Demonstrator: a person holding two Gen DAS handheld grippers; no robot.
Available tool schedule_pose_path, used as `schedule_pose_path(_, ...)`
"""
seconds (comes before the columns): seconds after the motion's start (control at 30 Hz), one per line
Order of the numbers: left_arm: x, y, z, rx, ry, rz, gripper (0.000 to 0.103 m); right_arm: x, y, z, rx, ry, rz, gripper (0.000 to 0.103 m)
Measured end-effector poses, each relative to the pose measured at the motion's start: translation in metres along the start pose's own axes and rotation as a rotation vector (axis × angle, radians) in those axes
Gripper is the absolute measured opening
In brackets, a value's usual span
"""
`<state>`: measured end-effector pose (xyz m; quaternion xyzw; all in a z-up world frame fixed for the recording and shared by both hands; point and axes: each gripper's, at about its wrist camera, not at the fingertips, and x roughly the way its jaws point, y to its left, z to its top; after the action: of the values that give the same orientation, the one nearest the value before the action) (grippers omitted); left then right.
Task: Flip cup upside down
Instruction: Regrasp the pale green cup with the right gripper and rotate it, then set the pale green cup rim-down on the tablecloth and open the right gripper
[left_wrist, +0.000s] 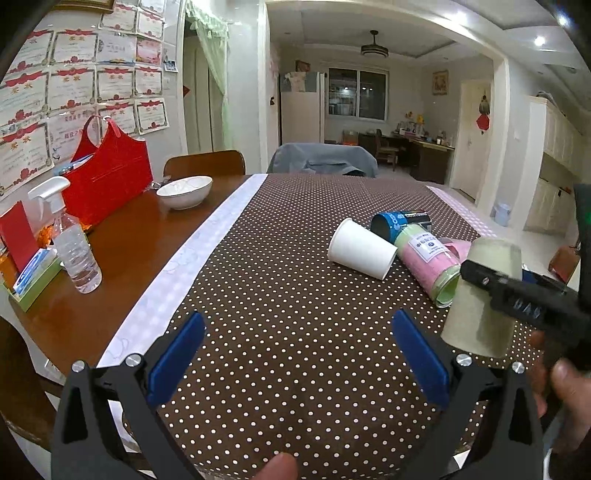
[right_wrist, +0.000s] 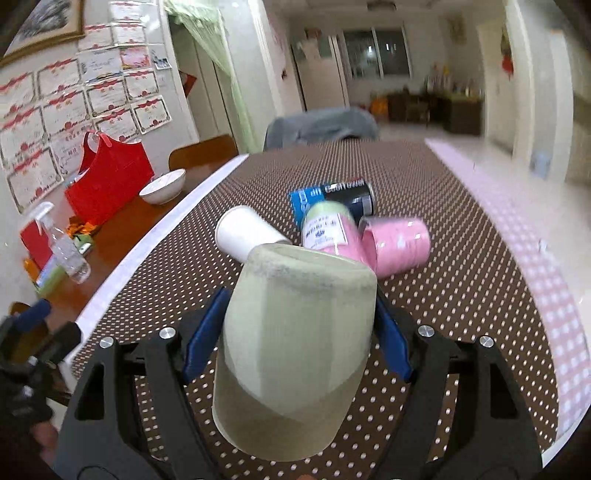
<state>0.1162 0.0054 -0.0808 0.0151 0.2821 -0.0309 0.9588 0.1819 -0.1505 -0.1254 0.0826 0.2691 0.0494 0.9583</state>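
Note:
My right gripper (right_wrist: 299, 336) is shut on a pale green cup (right_wrist: 295, 343), held above the dotted cloth with its closed base up and away and its wide mouth down toward me. The same cup (left_wrist: 484, 299) shows at the right of the left wrist view, with the right gripper's black finger across it. My left gripper (left_wrist: 297, 354) is open and empty over the brown dotted tablecloth (left_wrist: 280, 280), to the left of the cup.
A white paper cup (left_wrist: 360, 253), a blue-black can (left_wrist: 400, 223), a pink-green cup (left_wrist: 430, 264) and a pink cup (right_wrist: 399, 242) lie on their sides mid-table. A white bowl (left_wrist: 184, 190), a red bag (left_wrist: 107, 184) and a spray bottle (left_wrist: 72, 240) stand on the bare wood at left.

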Motion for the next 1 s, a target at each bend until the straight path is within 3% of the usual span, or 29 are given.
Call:
schedule_pose_path(0.3,-0.003,-0.001,-0.005,-0.014,0.009,0.007,0.099,0.008,0.020,-0.013,-0.096,-0.075,-0.070,0.074)
schedule_pose_path(0.83,-0.003,0.001,-0.013,-0.023,0.028,0.006,0.099,0.011,0.033,-0.028,-0.170,-0.065,-0.122,0.074)
schedule_pose_path(0.93,-0.005,-0.003,-0.014,-0.020,0.028,0.005,0.099,0.005,0.033,-0.031,-0.160,-0.060,-0.099,0.078)
schedule_pose_path(1.0,-0.006,-0.004,-0.013,-0.016,0.026,0.006,0.099,0.001,0.031,-0.031,-0.137,-0.055,-0.079,0.091)
